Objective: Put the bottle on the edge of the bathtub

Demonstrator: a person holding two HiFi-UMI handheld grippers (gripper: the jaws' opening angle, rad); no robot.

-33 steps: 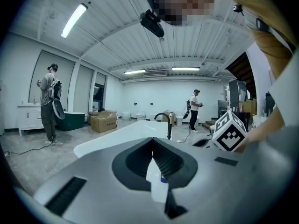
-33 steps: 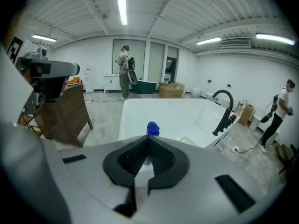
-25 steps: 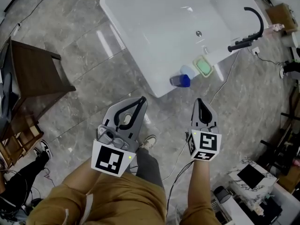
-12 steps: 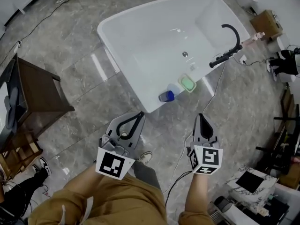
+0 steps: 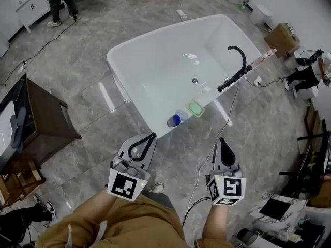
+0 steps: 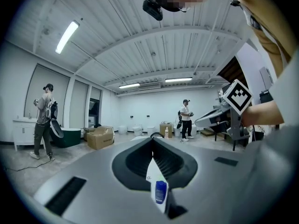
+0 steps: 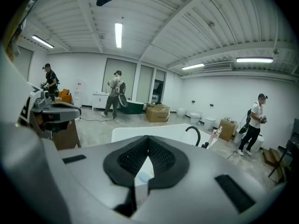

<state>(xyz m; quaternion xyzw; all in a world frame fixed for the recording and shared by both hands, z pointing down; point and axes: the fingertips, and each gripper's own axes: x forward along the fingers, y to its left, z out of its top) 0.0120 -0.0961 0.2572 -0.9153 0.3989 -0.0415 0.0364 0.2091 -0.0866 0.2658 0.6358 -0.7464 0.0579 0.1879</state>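
The white bathtub [image 5: 155,61] fills the upper middle of the head view. A blue and white bottle [image 5: 174,120] rests on its near corner rim, beside a green soap dish [image 5: 195,108]. My left gripper [image 5: 151,136] hangs over the floor just short of that corner, its jaws shut and empty. My right gripper [image 5: 221,140] is level with it to the right, also shut on nothing. In the left gripper view the bottle [image 6: 160,192] shows small through the slit below the closed tips [image 6: 152,140]. The right gripper view shows the tub [image 7: 140,130] beyond the shut jaws.
A black curved faucet [image 5: 235,66] stands at the tub's right rim, with a cable [image 5: 207,154] running across the grey tile floor. A dark wooden table [image 5: 46,118] is at the left. Cardboard boxes [image 5: 282,37] and people stand around the room's edges.
Both grippers have drawn back from the tub, which now looks smaller and farther off. The bottle stays on the rim. Both jaws remain shut.
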